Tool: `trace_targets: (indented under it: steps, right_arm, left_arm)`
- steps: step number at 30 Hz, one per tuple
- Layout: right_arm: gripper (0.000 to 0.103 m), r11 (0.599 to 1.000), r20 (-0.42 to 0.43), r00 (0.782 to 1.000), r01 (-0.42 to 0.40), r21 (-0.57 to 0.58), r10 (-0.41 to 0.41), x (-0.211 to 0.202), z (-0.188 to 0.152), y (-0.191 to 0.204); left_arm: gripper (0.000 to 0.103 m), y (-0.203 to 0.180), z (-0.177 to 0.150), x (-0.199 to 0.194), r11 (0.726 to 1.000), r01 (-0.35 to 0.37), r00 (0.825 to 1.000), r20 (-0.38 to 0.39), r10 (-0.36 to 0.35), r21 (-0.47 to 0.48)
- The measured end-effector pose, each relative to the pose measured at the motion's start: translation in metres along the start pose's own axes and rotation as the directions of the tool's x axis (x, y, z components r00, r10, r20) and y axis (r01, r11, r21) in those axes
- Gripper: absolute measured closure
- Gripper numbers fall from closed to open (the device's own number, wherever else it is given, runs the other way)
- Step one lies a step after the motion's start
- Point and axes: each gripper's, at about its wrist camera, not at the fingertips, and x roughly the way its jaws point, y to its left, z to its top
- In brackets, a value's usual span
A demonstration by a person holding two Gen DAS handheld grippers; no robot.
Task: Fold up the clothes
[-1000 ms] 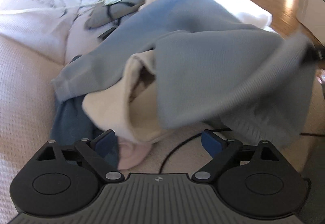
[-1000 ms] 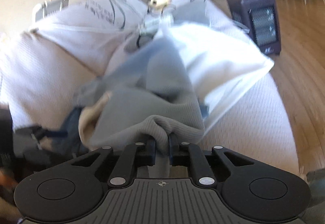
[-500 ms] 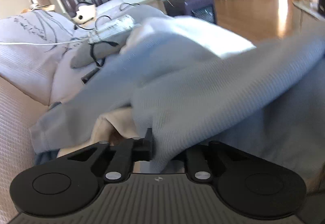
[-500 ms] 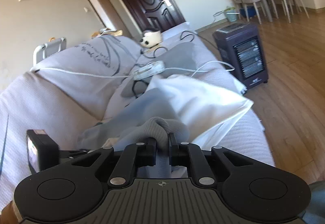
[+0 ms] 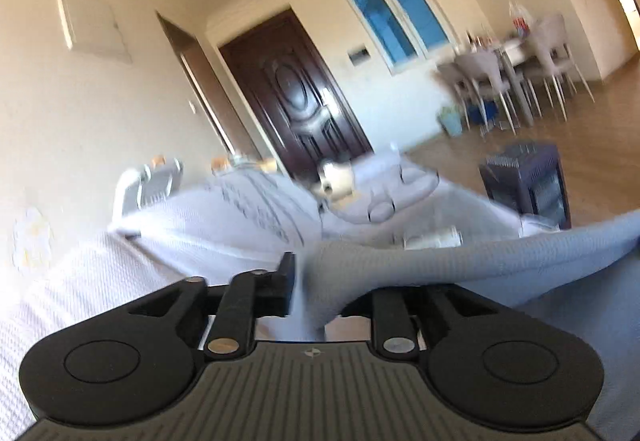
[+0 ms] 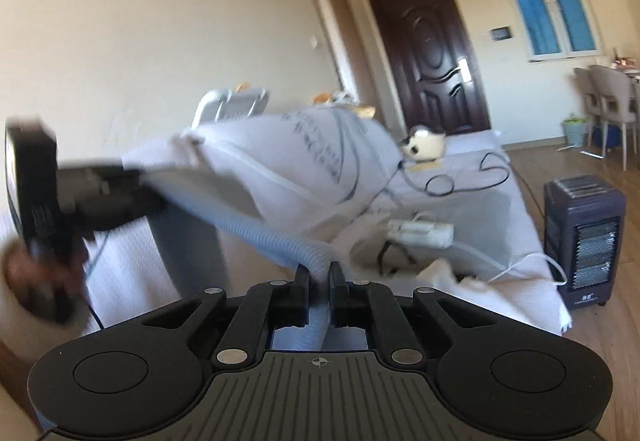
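The left gripper [image 6: 132,197] pinches one end of the grey garment [image 6: 256,229], its jaws easing apart with the cloth between them; the garment hangs stretched above the sofa [image 6: 472,201]; the right gripper [image 6: 319,277] is clamped on the other end; a heater [image 6: 582,237] stands at far right.

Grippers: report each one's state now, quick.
Left gripper: jaws opening slightly, grey garment still pinched between them.
Right gripper: shut on the grey garment.
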Motion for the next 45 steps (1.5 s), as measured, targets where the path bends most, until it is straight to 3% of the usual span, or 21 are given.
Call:
trace_targets:
  steps: [3,6,9,11,14,16,18,19,22,27,29,30,32,35,38,41,45]
  right_arm:
    - [0.094,0.999,-0.085,0.996,0.025,0.033,-0.022,0.019,-0.027,-0.006]
    - [0.093,0.995,-0.209,0.977,0.064,0.076,-0.046,0.036,-0.058,-0.021]
    - [0.092,0.99,-0.333,0.943,0.074,0.12,-0.03,0.045,-0.091,-0.03]
    - [0.088,0.988,-0.397,0.917,0.083,0.134,-0.024,0.048,-0.112,-0.032]
    - [0.084,0.979,-0.469,0.883,0.12,0.165,-0.029,0.053,-0.136,-0.039]
    - [0.069,0.966,-0.509,0.861,0.135,0.219,-0.005,0.058,-0.148,-0.045]
    - [0.057,0.96,-0.56,0.829,0.147,0.24,0.012,0.063,-0.157,-0.044]
    - [0.051,0.961,-0.596,0.803,0.157,0.228,0.01,0.063,-0.166,-0.042]
    - [0.048,0.972,-0.665,0.746,0.177,0.153,-0.031,0.078,-0.173,-0.032]
    - [0.048,0.958,-0.677,0.731,0.127,0.258,0.086,0.103,-0.184,-0.029]
    - [0.059,0.965,-0.689,0.72,0.119,0.232,0.077,0.111,-0.191,-0.026]
    - [0.079,0.973,-0.701,0.712,0.13,0.193,0.044,0.114,-0.192,-0.024]
    - [0.092,0.976,-0.705,0.708,0.173,0.133,-0.029,0.112,-0.189,-0.027]
    - [0.098,0.972,-0.631,0.753,0.235,-0.003,-0.184,0.095,-0.163,-0.033]
    - [0.099,0.927,-0.498,0.785,0.354,-0.128,-0.369,0.065,-0.121,-0.043]
    - [0.099,0.819,-0.279,0.779,0.474,-0.323,-0.561,0.03,-0.075,-0.037]
    - [0.098,0.69,-0.013,0.776,0.552,-0.468,-0.63,-0.004,-0.037,-0.017]
  left_arm:
    - [0.083,-0.029,-0.04,0.021,0.994,0.085,0.984,-0.16,-0.073,0.071]
    - [0.083,-0.058,-0.091,0.052,0.978,0.201,0.923,-0.346,-0.171,0.053]
    - [0.084,-0.076,-0.132,0.08,0.967,0.254,0.855,-0.473,-0.212,0.026]
    - [0.084,-0.08,-0.147,0.084,0.965,0.263,0.84,-0.497,-0.217,0.023]
    - [0.084,-0.083,-0.149,0.088,0.962,0.274,0.838,-0.493,-0.233,0.011]
    - [0.084,-0.08,-0.144,0.089,0.965,0.262,0.854,-0.47,-0.224,0.016]
    - [0.084,-0.074,-0.137,0.089,0.973,0.231,0.874,-0.446,-0.194,0.028]
    - [0.084,-0.069,-0.135,0.088,0.976,0.219,0.879,-0.44,-0.186,0.024]
    - [0.084,-0.056,-0.131,0.088,0.983,0.186,0.89,-0.426,-0.164,0.01]
    - [0.084,-0.041,-0.129,0.091,0.989,0.147,0.899,-0.416,-0.137,-0.007]
    - [0.084,-0.035,-0.128,0.091,0.991,0.132,0.902,-0.413,-0.125,-0.014]
    - [0.084,-0.033,-0.128,0.091,0.991,0.13,0.901,-0.415,-0.128,-0.023]
    - [0.084,-0.028,-0.129,0.092,0.991,0.128,0.898,-0.418,-0.133,-0.041]
    - [0.086,-0.032,-0.128,0.092,0.981,0.171,0.886,-0.421,-0.195,-0.093]
    - [0.088,-0.041,-0.126,0.092,0.957,0.248,0.859,-0.421,-0.29,-0.152]
    - [0.088,-0.06,-0.117,0.084,0.925,0.339,0.838,-0.391,-0.381,-0.173]
    - [0.088,-0.078,-0.107,0.071,0.89,0.423,0.815,-0.357,-0.456,-0.17]
